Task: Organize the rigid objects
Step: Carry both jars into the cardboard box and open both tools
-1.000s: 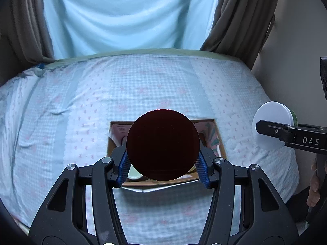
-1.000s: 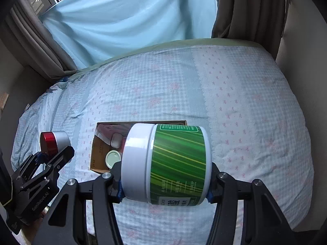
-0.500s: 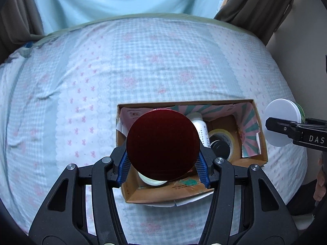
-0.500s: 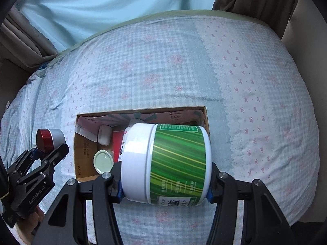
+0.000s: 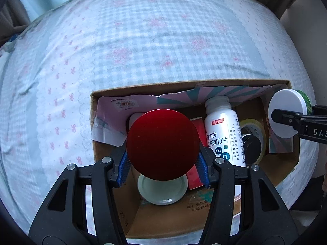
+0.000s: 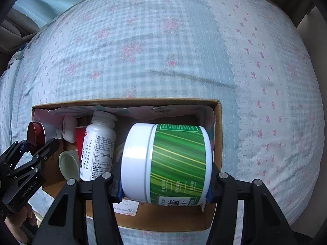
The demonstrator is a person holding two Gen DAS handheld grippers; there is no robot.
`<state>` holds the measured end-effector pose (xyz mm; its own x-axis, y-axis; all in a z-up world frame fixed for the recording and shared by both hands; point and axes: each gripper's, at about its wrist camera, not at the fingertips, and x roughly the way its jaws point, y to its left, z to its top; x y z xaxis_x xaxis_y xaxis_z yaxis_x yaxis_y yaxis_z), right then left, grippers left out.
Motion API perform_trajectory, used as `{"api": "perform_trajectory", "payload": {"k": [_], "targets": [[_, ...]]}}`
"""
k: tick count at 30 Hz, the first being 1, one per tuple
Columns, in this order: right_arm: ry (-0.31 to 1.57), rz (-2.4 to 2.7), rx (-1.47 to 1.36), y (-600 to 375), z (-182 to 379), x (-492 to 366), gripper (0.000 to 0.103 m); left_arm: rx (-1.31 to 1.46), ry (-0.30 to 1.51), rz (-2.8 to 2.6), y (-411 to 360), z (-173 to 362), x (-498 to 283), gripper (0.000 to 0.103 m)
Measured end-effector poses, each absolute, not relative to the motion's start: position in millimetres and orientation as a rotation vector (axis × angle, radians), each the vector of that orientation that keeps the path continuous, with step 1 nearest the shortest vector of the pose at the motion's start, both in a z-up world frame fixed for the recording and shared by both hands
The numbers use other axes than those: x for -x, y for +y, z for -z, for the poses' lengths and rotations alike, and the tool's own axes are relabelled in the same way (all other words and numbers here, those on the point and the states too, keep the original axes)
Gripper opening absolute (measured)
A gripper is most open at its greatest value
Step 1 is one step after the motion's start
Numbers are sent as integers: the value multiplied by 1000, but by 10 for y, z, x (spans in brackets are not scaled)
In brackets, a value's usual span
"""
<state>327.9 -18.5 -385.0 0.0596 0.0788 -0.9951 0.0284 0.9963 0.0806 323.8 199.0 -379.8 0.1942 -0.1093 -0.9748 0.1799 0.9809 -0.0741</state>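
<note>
Firmly, right gripper (image 6: 164, 185) clamps green jar (image 6: 165, 163) above box (image 6: 218, 134)

One open brown cardboard box (image 5: 106, 163) sits on one blue-and-white checked bedspread (image 5: 143, 40). Two black two-finger grippers: the left (image 5: 163, 161), the right (image 6: 165, 185). One red-topped round container (image 5: 162, 144), one green-labelled white jar (image 6: 165, 163), one white pill bottle (image 5: 222, 134), one pale green round lid (image 5: 161, 189), one roll of clear tape (image 5: 255, 140), one small red box (image 5: 194, 177)

A bed (image 5: 143, 40) is covered by a pale blue checked sheet (image 6: 163, 51); an open cardboard box (image 6: 218, 138) is set directly on it.
</note>
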Motion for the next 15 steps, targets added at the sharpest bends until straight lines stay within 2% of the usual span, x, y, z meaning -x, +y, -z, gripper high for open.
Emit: {"api": "perform_trajectory", "payload": {"k": [6, 7, 8, 9, 10, 11, 12, 13, 15], "targets": [[1550, -47, -78, -175, 3960, -3393, 53, -114, 1374, 201, 1916, 3819, -3254, 51], [1554, -47, -84, -180, 3975, -3407, 53, -122, 1382, 192, 1905, 3824, -3255, 54], [1557, -44, -92, -182, 3990, -3415, 53, -126, 1384, 189, 1895, 3814, -3252, 64], [1560, -38, -98, -192, 3998, -3416, 55, -123, 1375, 193, 1892, 3808, -3250, 98], [1559, -31, -104, -208, 3992, -3414, 69, -117, 1351, 199, 1891, 3772, -3238, 103], [1551, -24, -111, -227, 3967, -3409, 80, -110, 1331, 213, 1882, 3732, -3219, 103], [1532, -26, -133, -252, 3930, -3398, 87, -111, 1327, 224, 1868, 3685, -3201, 103], [1510, -42, -178, -283, 3887, -3377, 90, -116, 1326, 230, 1857, 3662, -3192, 103], [1494, -46, -218, -327, 3827, -3328, 90, -128, 1327, 233, 1847, 3611, -3169, 103]]}}
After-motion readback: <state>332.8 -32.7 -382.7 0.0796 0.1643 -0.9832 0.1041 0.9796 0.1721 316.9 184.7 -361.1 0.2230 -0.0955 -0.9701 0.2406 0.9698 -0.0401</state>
